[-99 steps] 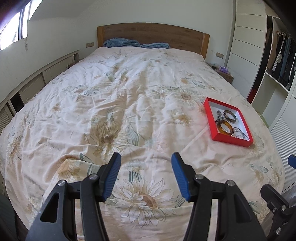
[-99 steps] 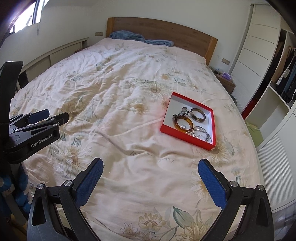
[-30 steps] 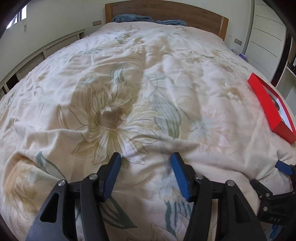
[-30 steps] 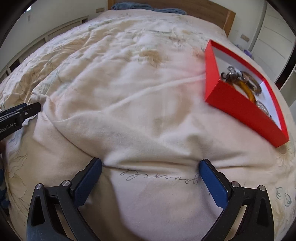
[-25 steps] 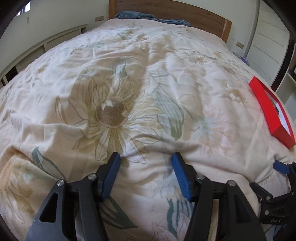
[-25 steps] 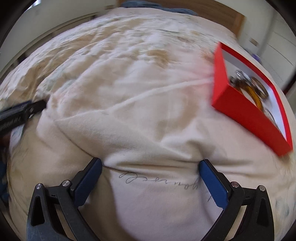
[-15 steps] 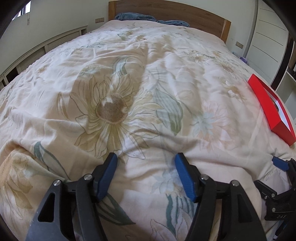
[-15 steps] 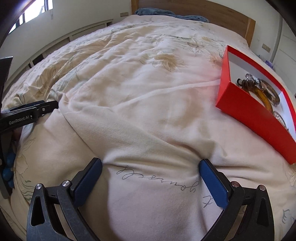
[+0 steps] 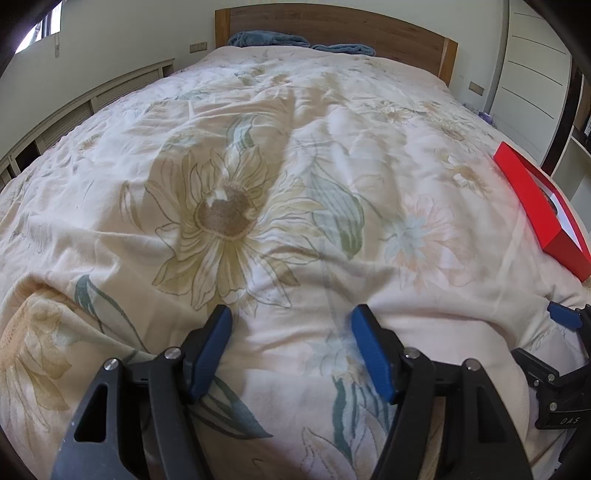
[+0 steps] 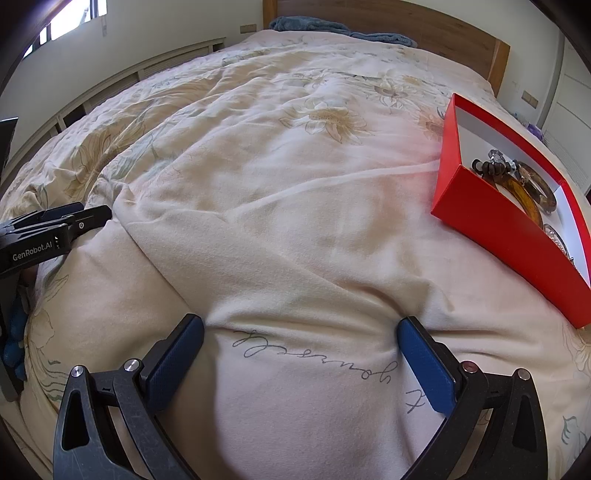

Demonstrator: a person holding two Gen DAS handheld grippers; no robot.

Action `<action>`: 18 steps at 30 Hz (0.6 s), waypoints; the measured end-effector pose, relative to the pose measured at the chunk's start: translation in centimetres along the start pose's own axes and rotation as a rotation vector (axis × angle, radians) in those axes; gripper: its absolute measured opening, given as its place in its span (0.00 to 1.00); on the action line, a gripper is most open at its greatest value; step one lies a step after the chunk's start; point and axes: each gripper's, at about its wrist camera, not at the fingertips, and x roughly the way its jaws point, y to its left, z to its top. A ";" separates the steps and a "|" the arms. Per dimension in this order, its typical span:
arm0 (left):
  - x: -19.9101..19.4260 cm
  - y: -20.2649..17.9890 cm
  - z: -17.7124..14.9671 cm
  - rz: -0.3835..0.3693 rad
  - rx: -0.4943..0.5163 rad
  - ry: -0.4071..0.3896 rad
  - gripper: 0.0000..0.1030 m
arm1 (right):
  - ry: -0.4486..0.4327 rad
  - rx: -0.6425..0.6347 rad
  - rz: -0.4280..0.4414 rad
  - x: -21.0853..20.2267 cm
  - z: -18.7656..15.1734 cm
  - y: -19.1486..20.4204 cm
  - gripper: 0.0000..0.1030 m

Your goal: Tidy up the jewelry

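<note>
Pressing into a floral duvet [image 9: 258, 155], the left gripper [image 9: 291, 325] has just widened its jaws, a hump of fabric lying loose between them. Beside it the right gripper [image 10: 301, 332] also stands spread wide across the cloth. Farther right, a red box [image 10: 491, 218] rests on the bed, holding an amber bangle [image 10: 524, 195] and other jewelry. A wooden headboard [image 9: 332, 33] rises beyond.
</note>
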 end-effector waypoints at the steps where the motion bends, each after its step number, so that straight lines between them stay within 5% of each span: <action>1: 0.0 0.0 0.0 0.000 -0.001 0.000 0.64 | 0.000 0.000 0.000 0.0 0.0 0.0 1.00; 18: 0.8 -0.5 0.2 0.038 -0.009 -0.033 0.67 | 0.002 -0.005 -0.003 0.0 0.0 0.1 1.00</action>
